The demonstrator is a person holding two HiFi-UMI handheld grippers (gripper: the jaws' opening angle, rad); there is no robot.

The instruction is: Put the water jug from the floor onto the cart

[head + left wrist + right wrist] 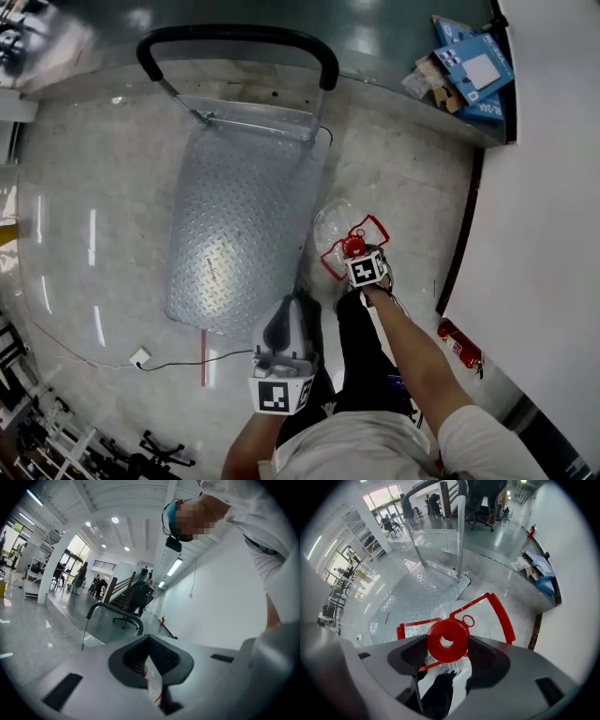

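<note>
Right tongs (448,651) clamp red cap (435,649) of water jug (455,609) (box (476,71) print unreadable); left tongs (150,654) closed.

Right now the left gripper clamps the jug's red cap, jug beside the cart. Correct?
No: it is the right gripper that clamps the cap, as the right gripper view shows. The left gripper is shut on nothing. The jug is beside the cart.

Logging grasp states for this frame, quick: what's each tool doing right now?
Left tool: closed, holding nothing.
Right tool: closed on the red cap of the water jug.
</note>
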